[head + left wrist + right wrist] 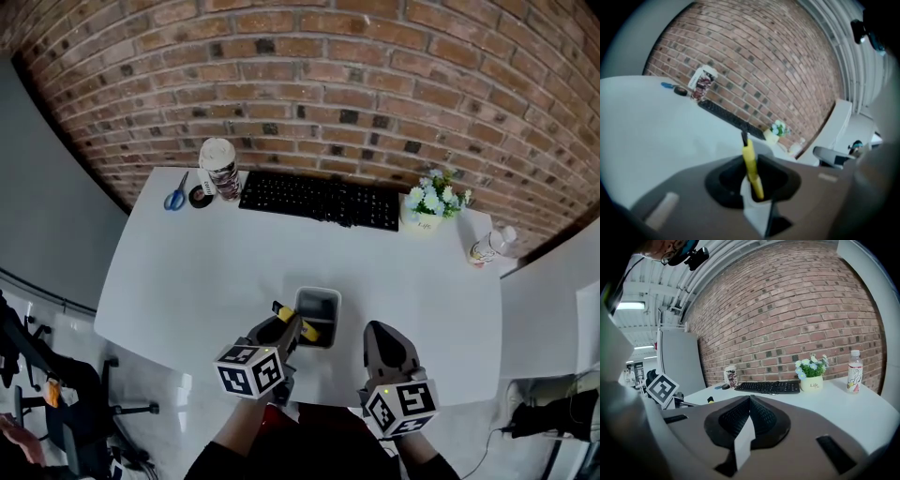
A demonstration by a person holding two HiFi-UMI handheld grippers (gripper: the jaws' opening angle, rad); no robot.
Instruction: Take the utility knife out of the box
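Note:
A yellow utility knife [298, 324] with a black tip sticks out of my left gripper [289, 328], which is shut on it at the near left rim of the small grey box [320, 293]. In the left gripper view the knife [750, 161] runs up between the jaws and its black tip points toward the keyboard. The box stands near the front edge of the white table [187, 272]. My right gripper [382, 339] hovers just right of the box, shut with nothing in it, its jaws meeting at the tip [750, 397].
At the back of the table lie a black keyboard [319, 200], blue scissors [175, 195], a tape roll [199, 196] and a lidded cup [219, 169]. A flower pot [427, 211] and a bottle [489, 247] stand at the right. A chair [56, 394] is on the floor at left.

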